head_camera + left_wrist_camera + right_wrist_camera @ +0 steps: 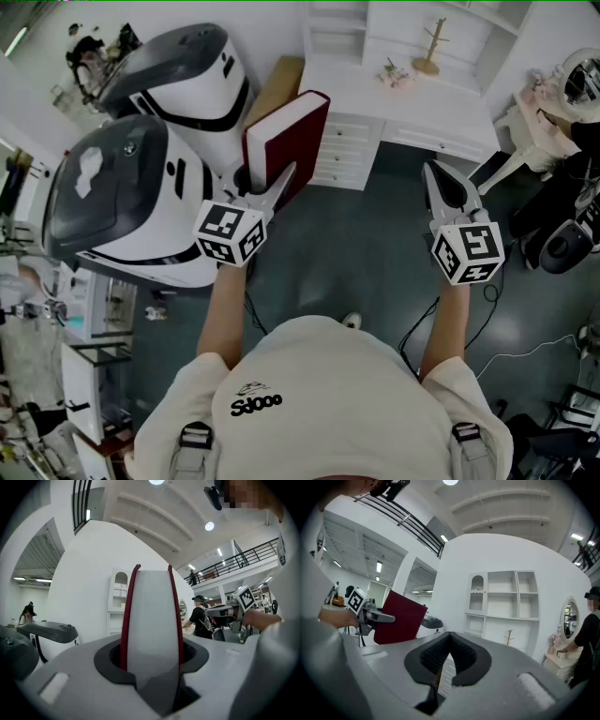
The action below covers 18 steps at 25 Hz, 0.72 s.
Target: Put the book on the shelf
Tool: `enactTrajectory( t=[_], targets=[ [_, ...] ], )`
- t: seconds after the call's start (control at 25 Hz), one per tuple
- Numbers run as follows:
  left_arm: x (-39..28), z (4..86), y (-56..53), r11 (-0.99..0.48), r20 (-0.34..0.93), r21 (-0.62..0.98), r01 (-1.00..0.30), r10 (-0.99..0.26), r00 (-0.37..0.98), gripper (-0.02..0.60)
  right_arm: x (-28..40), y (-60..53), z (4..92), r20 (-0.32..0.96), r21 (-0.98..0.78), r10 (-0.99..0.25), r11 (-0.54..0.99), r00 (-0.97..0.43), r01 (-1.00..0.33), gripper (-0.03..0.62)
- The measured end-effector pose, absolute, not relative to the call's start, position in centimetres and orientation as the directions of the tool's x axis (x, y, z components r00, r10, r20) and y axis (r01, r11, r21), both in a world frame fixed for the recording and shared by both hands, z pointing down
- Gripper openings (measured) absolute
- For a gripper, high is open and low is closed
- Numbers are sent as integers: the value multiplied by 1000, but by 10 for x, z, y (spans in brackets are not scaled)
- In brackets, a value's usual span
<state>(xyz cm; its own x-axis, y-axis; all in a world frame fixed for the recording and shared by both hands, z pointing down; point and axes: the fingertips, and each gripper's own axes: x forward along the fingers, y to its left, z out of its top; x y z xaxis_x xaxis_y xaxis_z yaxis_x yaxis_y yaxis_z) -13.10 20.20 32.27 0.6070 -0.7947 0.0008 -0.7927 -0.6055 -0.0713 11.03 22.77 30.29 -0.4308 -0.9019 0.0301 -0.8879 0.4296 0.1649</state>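
Note:
A thick book [286, 145] with dark red covers and white page edges is held upright in front of me, my left gripper [272, 187] shut on its lower edge. In the left gripper view the book [152, 620] fills the gap between the jaws, page edges toward the camera. My right gripper [439, 183] is held up to the right, shut with nothing in it. From the right gripper [449, 653] I see the book [398, 616] at the left. The white shelf unit [506, 602] with open compartments stands ahead against the wall, beyond the book in the head view [403, 66].
Two large white and grey machines [141, 187] stand close on the left. White drawers [352, 141] sit under the shelf unit, with a small wooden stand [431, 47] on top. A person [586, 639] stands at the right by a round mirror. Cables [506, 347] lie on the dark floor.

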Motion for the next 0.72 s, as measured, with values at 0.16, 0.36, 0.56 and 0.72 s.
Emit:
enactTrajectory(
  t=[0.16,0.36,0.56,0.72],
  targets=[
    [-113,326,200,-609,22,-80,-789,-792,610,229,122,224,307,36,150,-897,440,-440,-885,2],
    [-84,327,191,-614,33,-93,-784,-788,614,229,144,213,310,33,146,-895,445,-445,-884,2],
    [-56,330,177,-596,39,-96,-797,-803,595,229,171,199,317,37,128,-880,474,-474,-871,2],
    [-37,334,167,-573,44,-96,-814,-820,571,229,198,186,322,53,118,-874,486,-483,-866,2]
  ],
)
